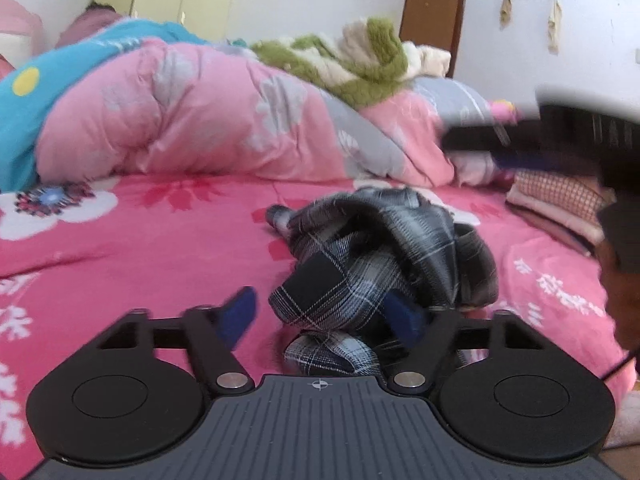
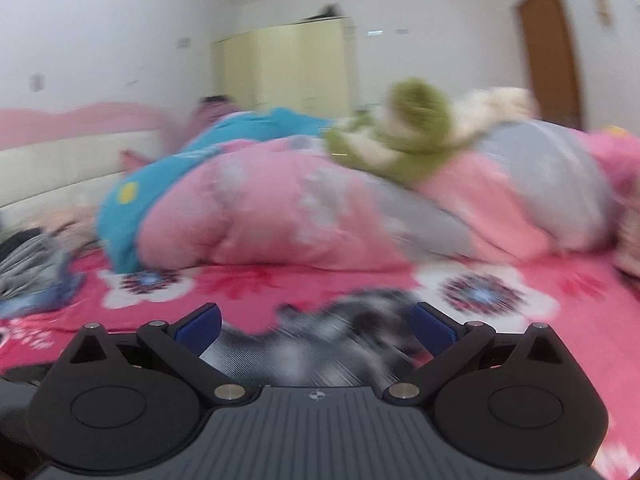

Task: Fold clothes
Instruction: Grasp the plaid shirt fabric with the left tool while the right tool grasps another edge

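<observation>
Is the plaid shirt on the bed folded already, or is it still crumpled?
Crumpled. The plaid shirt lies bunched in a rumpled heap on the pink bedsheet, with no flat, squared layers.

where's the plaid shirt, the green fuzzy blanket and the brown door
plaid shirt (image 1: 372,248), left wrist view, on its crumpled top folds
green fuzzy blanket (image 1: 360,64), left wrist view, on a green stripe atop the quilt
brown door (image 1: 434,12), left wrist view, on its upper panel

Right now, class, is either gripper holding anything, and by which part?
Nothing is gripped yet. The left gripper stands open around a bunched edge of the plaid garment; the right gripper is open too, pinching nothing.
</observation>
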Motion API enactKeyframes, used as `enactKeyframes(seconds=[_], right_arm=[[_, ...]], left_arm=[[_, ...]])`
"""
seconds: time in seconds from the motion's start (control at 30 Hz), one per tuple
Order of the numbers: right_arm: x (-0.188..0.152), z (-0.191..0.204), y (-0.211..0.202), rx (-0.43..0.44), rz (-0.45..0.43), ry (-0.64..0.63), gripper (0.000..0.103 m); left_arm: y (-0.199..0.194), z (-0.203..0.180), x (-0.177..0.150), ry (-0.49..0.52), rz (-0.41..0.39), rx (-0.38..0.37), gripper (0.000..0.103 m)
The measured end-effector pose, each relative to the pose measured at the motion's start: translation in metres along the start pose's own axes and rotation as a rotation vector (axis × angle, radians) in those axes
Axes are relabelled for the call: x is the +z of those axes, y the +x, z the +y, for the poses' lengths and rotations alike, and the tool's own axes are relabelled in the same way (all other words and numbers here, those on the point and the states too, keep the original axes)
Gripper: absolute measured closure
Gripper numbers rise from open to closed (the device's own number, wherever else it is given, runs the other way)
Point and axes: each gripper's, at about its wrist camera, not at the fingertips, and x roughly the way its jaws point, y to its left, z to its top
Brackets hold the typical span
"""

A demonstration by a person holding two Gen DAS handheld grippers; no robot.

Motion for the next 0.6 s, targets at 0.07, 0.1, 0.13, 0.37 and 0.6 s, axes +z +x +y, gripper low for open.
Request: enactKeyframes(seconds=[0.07,0.1,0.13,0.37,0.6], right_arm=[[0.011,0.013,0.017,0.075,0.014,-0.048,0.001],[0.016,0.023,0.027,0.109,0.031,-0.081,0.003],[0.018,0.031,0.036,0.13,0.051,-0.11,0.006],[0.0,0.071,0.095,0.125,0.267,-0.307,0.06],[0.002,0.04,0.052,0.077,0.217,-0.153,0.095]], left_arm=[[0.006,0.005,-0.003,-0.023,0.009,-0.023,0.05],[0.006,0.007,-0.005,-0.028,0.008,-0.032,0.056],[0.007,0.009,-0.007,-0.033,0.006,-0.04,0.063],[0.003,0.015,-0.013,-0.066,-0.007,-0.083,0.086],[0.0,0.011,-0.011,-0.067,-0.017,-0.094,0.091]])
